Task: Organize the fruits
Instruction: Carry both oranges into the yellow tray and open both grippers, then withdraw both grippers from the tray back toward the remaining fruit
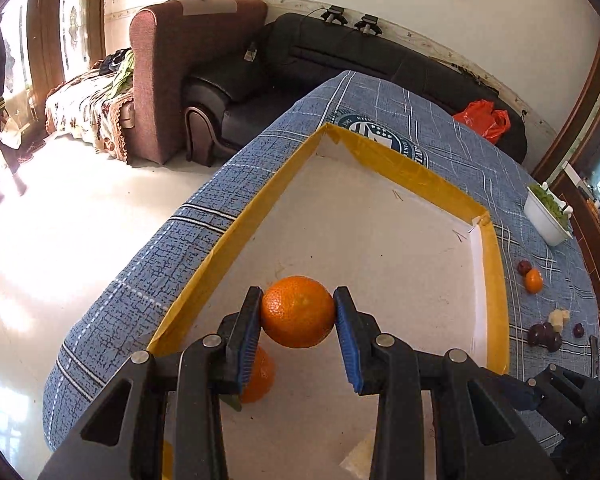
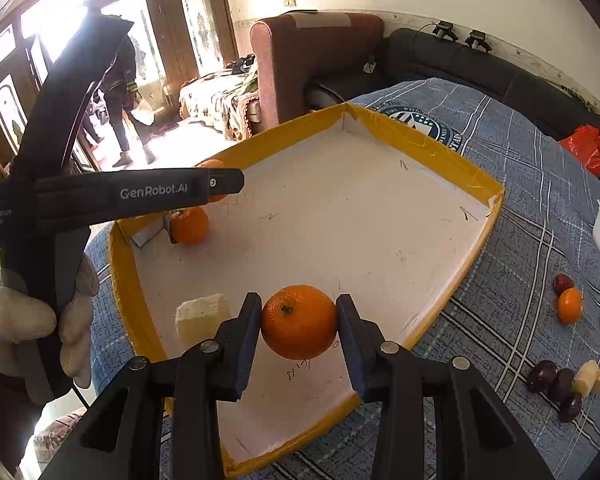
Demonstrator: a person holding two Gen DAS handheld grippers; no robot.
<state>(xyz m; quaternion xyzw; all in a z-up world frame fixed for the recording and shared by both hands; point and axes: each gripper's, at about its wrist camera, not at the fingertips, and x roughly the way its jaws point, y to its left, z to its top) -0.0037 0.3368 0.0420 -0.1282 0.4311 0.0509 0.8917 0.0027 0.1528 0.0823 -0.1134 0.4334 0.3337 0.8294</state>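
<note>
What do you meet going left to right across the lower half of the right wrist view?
Gloved hand → pale block in the tray → orange held in the right gripper → loose orange on the tablecloth → pale cubes.

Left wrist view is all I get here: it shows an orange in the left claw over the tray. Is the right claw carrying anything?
Observer: Yes, the right claw is shut on a second orange, above the tray.
Operator: Anything lying in the tray near it?
Observer: A pale cube, just to its left.
Operator: Any hand in shot?
Observer: A gloved hand, at the picture's left edge.
</note>
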